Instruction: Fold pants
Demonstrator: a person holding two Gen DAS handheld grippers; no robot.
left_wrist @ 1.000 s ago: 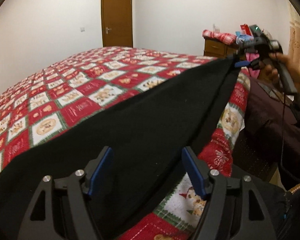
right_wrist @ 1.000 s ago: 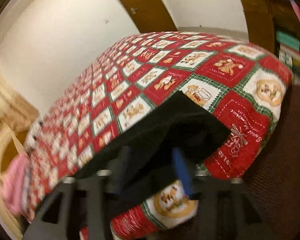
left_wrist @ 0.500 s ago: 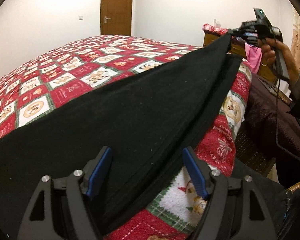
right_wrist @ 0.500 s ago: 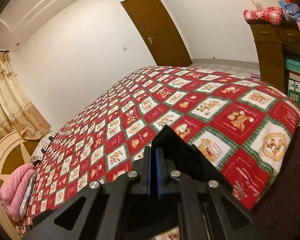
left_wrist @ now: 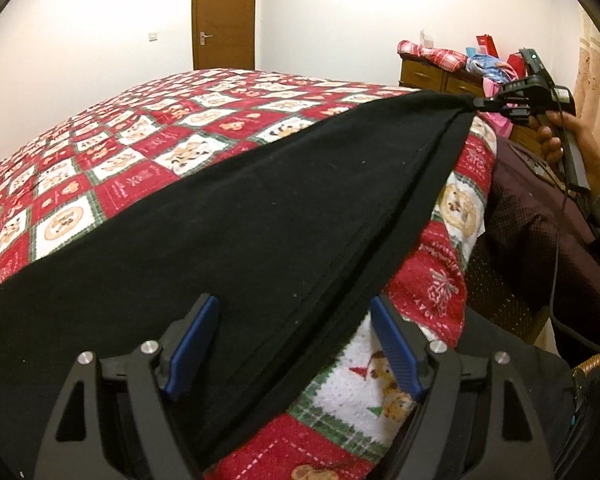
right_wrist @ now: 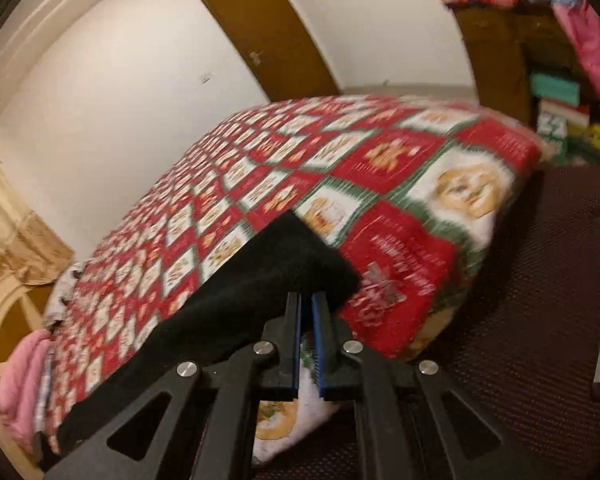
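Observation:
Black pants [left_wrist: 240,220] lie along the near edge of a bed with a red, white and green Christmas quilt [left_wrist: 120,140]. My left gripper [left_wrist: 294,304] hangs low over them with its jaws opening. The pants' doubled edge runs between the blue pads [left_wrist: 192,340], which do not press on it. At the far right a hand [left_wrist: 560,136] holds my right gripper [left_wrist: 478,104], pinched on the pants' corner and pulling the edge taut. In the blurred right wrist view that gripper [right_wrist: 308,300] grips the black cloth [right_wrist: 260,280] at its tips, its jaws opening only a sliver.
A brown door [left_wrist: 224,14] stands in the far wall. A wooden dresser [left_wrist: 424,76] piled with clothes is at the back right. Dark maroon fabric [left_wrist: 540,220] lies beside the bed's corner. A pink pillow [right_wrist: 20,380] rests near the headboard.
The right gripper closed on the pants' corner, lifted it, then came back down a little. The pants' edge is now stretched straight. The left jaws stand slightly wider.

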